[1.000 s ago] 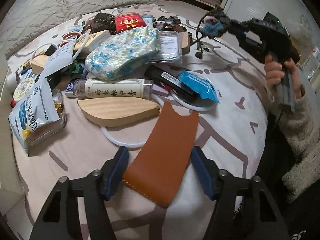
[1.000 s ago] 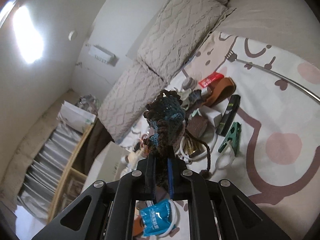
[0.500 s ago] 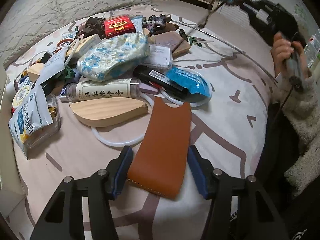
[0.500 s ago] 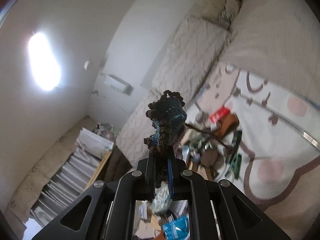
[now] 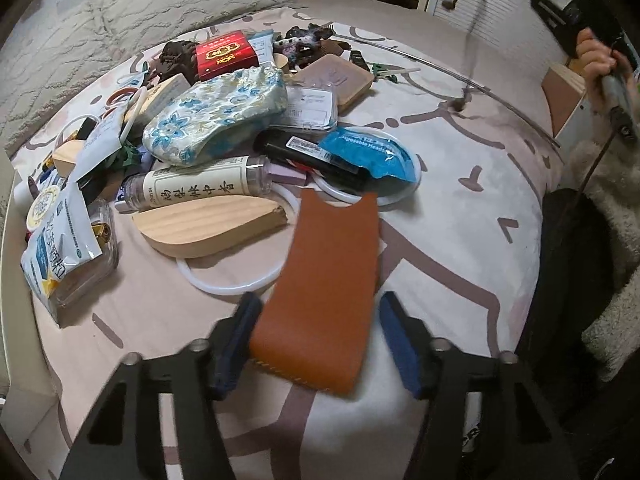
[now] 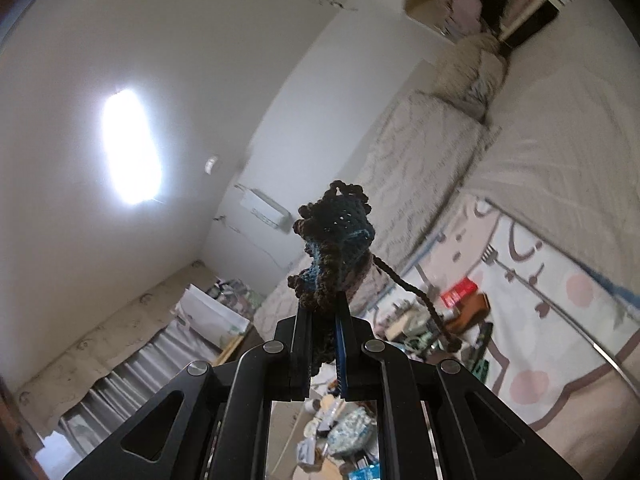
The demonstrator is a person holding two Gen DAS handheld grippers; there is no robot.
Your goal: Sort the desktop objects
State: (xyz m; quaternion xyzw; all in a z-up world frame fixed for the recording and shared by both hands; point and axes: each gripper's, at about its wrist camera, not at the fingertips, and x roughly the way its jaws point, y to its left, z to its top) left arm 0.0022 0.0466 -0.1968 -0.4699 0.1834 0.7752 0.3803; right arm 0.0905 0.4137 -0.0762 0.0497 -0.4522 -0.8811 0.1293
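My left gripper (image 5: 320,340) is open, low over the bed, its blue pads either side of the near end of a brown leather sleeve (image 5: 326,284); contact with the pads cannot be told. My right gripper (image 6: 323,320) is shut on a blue and brown crocheted pouch (image 6: 334,236), held high and tilted up toward the wall. The pouch's dark cord (image 6: 420,296) hangs down. In the left wrist view only the cord (image 5: 466,40) and the hand holding the right gripper show at the top right.
A pile lies on the patterned cloth (image 5: 460,208): floral pouch (image 5: 218,116), white bottle (image 5: 200,190), wooden leaf board (image 5: 208,226), blue packet (image 5: 366,152), red box (image 5: 224,54), white rings, snack bag (image 5: 56,232). A wooden box (image 5: 568,100) stands at right. Pillows lie behind.
My right gripper has risen and tilted up with the crocheted pouch, leaving the top of the left view. My left gripper has shifted slightly around the leather sleeve.
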